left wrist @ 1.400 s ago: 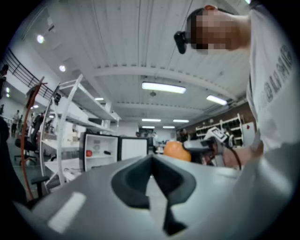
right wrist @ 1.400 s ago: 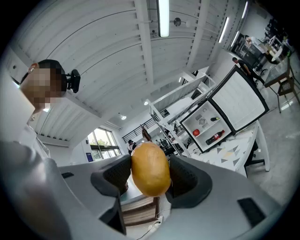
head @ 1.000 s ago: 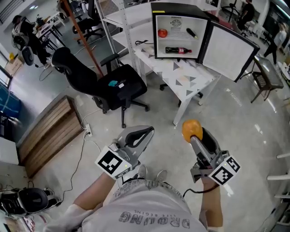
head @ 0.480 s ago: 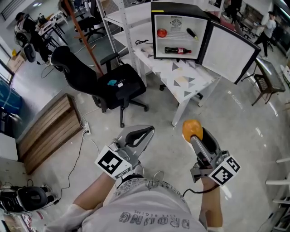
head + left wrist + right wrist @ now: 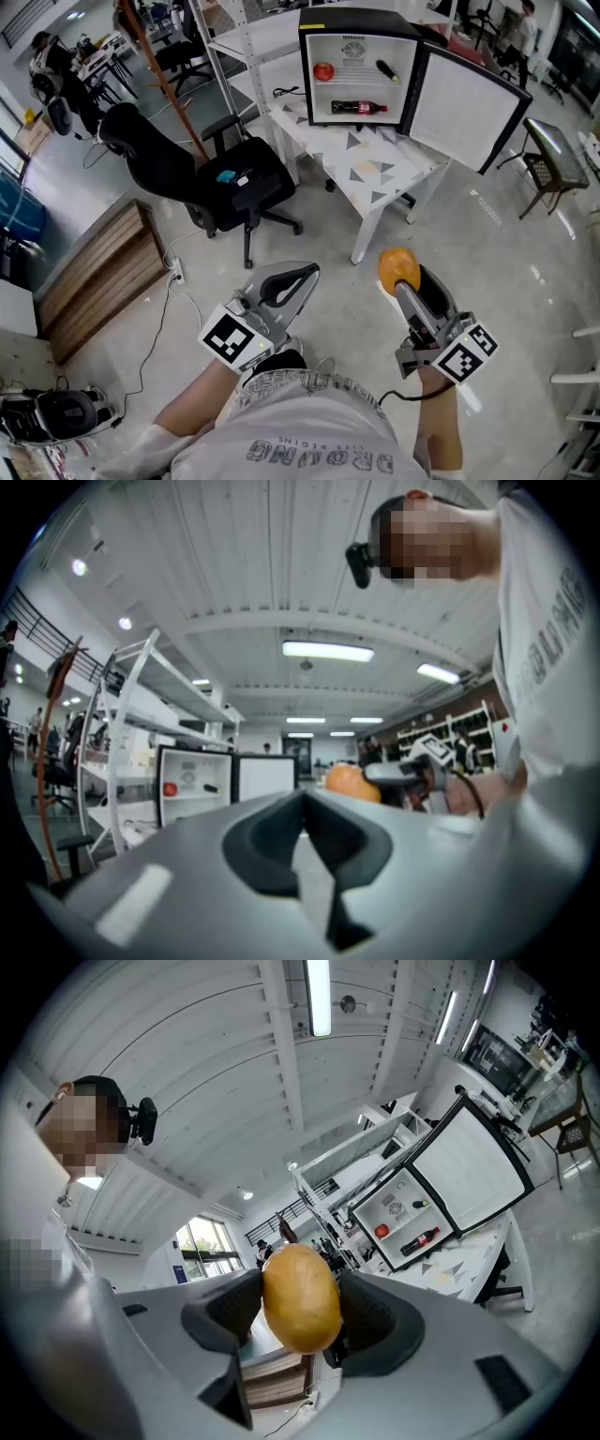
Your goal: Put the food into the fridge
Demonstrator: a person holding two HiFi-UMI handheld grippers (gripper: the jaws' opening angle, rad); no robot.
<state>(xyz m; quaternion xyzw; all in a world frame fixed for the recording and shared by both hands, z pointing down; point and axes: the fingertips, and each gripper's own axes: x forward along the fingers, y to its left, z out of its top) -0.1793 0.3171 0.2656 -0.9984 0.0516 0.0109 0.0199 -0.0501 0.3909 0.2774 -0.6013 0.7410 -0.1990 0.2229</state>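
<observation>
We are standing in an open-plan office or lab hall: black swivel chair [image 5: 239,178], white shelving racks [image 5: 246,39], a small fridge [image 5: 366,21] sitting on a white tabletop [image 5: 375,171], a person [image 5: 44,54] working at distant desks, strip lights [image 5: 328,651] glowing overhead.

fridge [image 5: 360,67] front open, door [image 5: 466,108] swung rt, bottle [image 5: 357,107] across lower shelf, office chair [image 5: 221,178] beside table [image 5: 375,169] left

Inside the far fridge [image 5: 366,21] the dark thing [image 5: 387,68] on the upper shelf is too small to name, its open door [image 5: 464,108] hides the far right end of the surface [image 5: 375,169], and the orange fruit [image 5: 300,1312] covers much of the inner jaw faces of the right hand-held gripper [image 5: 302,1283].
</observation>
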